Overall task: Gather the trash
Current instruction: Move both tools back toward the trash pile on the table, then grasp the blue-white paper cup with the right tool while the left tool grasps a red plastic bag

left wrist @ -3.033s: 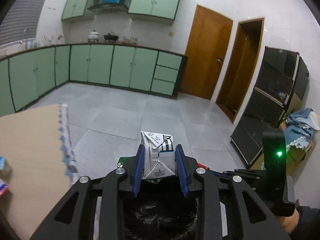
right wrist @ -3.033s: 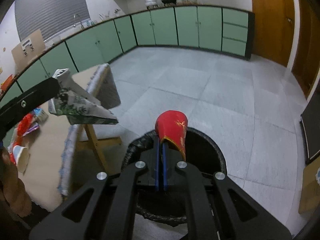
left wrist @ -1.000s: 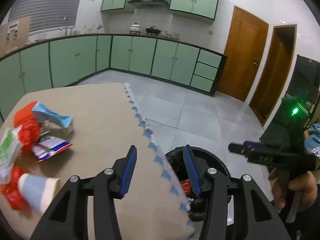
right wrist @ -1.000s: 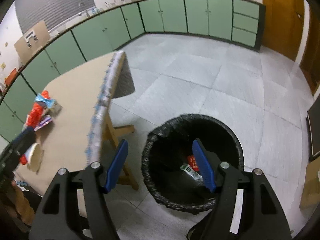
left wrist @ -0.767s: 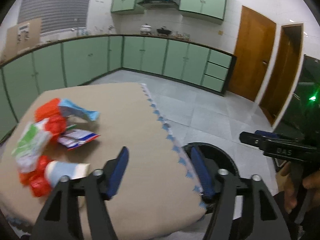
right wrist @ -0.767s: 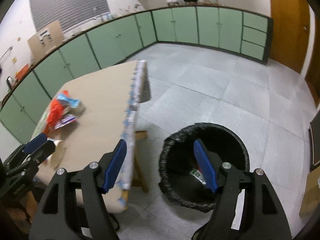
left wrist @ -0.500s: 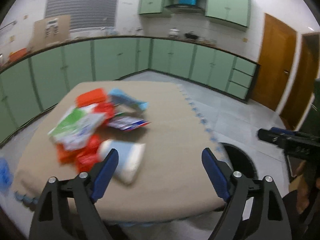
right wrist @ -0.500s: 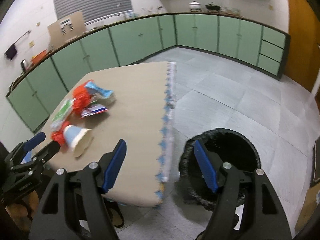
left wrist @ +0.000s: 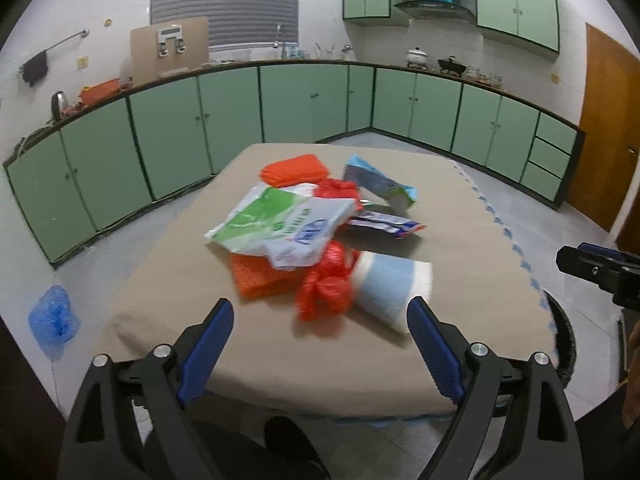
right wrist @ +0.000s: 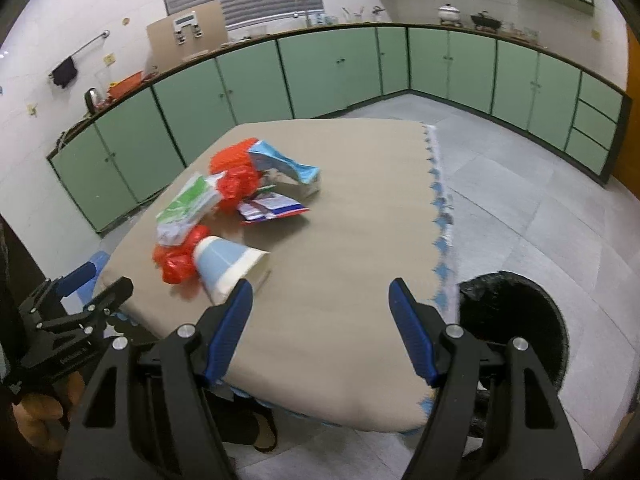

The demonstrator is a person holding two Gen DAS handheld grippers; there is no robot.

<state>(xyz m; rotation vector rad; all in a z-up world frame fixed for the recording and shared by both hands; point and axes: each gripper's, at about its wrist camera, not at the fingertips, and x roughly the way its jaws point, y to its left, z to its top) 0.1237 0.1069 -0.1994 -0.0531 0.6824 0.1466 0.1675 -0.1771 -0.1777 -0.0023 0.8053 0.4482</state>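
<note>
A kitchen with green cabinets (left wrist: 304, 104) and grey tiled floor (right wrist: 520, 208) surrounds a beige cloth-covered tabletop (left wrist: 460, 240); on it lies a heap of trash: a green-and-white plastic bag (left wrist: 280, 220), red crumpled wrappers (left wrist: 326, 284), a blue-and-white paper cup (left wrist: 390, 286) on its side; a black-lined round bin (right wrist: 516, 324) stands beside the tabletop; the left gripper (left wrist: 320, 340) has just been opening, fingers wide and empty; the right gripper (right wrist: 320, 320) is spread, holding nothing.

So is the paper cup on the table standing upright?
No, the paper cup lies on its side on the table.
</note>
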